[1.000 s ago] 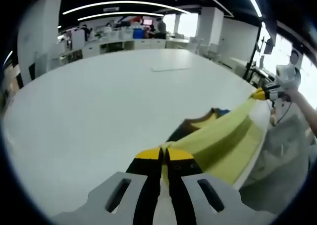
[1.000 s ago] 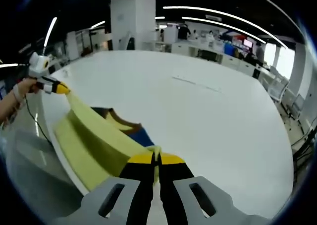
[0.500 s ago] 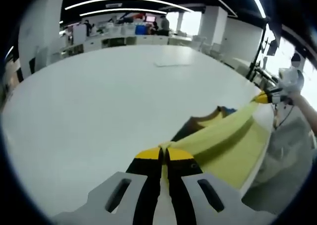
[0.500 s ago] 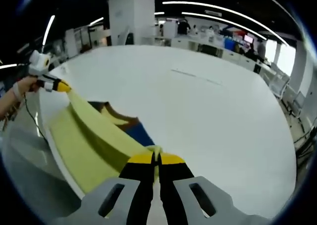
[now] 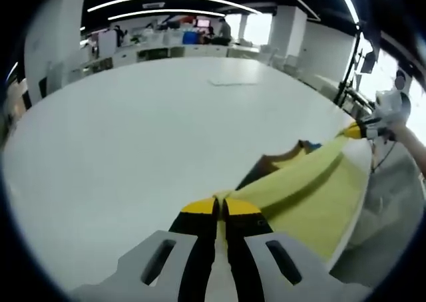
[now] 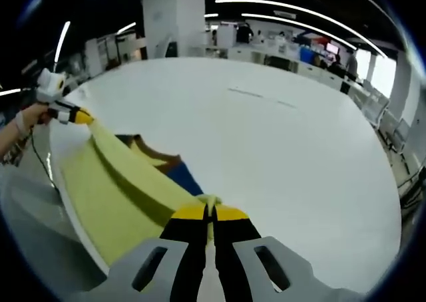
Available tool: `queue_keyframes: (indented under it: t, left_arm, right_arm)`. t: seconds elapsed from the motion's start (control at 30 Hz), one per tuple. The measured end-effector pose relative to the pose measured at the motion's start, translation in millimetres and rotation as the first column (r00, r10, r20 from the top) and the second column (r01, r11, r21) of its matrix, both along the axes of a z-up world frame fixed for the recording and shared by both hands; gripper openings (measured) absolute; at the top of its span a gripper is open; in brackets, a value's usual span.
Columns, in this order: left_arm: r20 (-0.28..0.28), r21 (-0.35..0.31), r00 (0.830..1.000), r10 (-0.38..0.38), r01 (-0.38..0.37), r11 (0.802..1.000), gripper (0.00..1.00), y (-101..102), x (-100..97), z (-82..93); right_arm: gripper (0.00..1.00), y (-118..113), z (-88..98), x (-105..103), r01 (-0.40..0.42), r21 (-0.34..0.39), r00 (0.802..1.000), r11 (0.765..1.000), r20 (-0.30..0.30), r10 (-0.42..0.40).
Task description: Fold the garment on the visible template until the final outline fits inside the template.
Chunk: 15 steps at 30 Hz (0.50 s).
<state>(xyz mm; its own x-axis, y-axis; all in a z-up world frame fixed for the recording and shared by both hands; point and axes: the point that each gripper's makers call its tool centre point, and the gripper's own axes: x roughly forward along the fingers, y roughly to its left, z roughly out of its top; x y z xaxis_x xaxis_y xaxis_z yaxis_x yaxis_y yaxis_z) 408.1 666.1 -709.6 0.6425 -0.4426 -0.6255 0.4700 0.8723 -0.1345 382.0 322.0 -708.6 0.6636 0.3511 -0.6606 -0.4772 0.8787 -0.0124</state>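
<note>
A yellow garment with a dark blue and brown part is stretched between both grippers above the near edge of a big white table. My left gripper is shut on one corner of it. In the right gripper view the same garment runs from my right gripper, shut on the other corner, to the left gripper at far left. In the left gripper view the right gripper shows at far right, a hand behind it. The template is too faint to make out.
A thin pale outline or sheet lies far out on the table; in the right gripper view it is a faint line. Desks, pillars and people stand in the background beyond the table. The table's edge runs under the garment.
Both views have shifted slightly forward over the table. The garment hangs a little lower and further onto the table edge. Both grippers stay shut on it.
</note>
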Motion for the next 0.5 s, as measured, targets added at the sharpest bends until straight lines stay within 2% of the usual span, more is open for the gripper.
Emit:
queue_keyframes:
  t: [0.5]
  left_arm:
    - [-0.029,0.022,0.999,0.013,-0.012,1.0,0.0,5,4.5,-16.3]
  right_arm:
    - [0.03,-2,-11.3,10,0.011,0.005,1.0,1.0,-0.018,-0.011]
